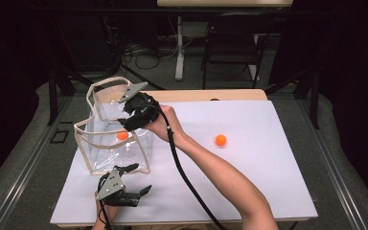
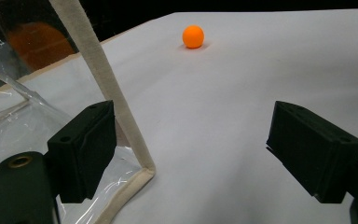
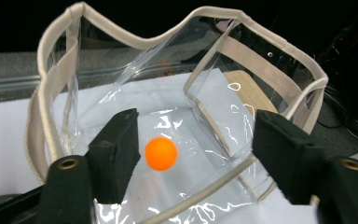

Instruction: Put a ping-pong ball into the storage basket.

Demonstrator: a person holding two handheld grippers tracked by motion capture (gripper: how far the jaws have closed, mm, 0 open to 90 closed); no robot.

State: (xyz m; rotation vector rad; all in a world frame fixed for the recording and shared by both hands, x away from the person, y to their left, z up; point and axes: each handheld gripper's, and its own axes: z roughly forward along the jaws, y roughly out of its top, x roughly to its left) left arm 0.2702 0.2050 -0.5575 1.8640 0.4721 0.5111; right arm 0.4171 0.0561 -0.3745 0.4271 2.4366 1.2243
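Your left gripper (image 1: 136, 178) released, jaws wide, clear bag (image 1: 106, 143) corner beside its left jaw, your right gripper (image 3: 193, 154) released above the bag, orange ball (image 3: 161, 153) between its jaws, probably falling, second ball (image 1: 220, 140) far right.

Your two handheld grippers

Your left gripper (image 1: 135, 179) and right gripper (image 1: 130, 111) are black, blocky-jawed, brass-riveted, topped with grey triangular plates, trailing black cables; forearms unsleeved.

In the high view a bag (image 1: 117, 129) stands at centre left on the counter (image 1: 249, 182). One ball (image 1: 122, 136) is inside it; another ball (image 1: 221, 140) lies to its right, well apart. A chair (image 1: 232, 40) stands behind the counter, upper centre.
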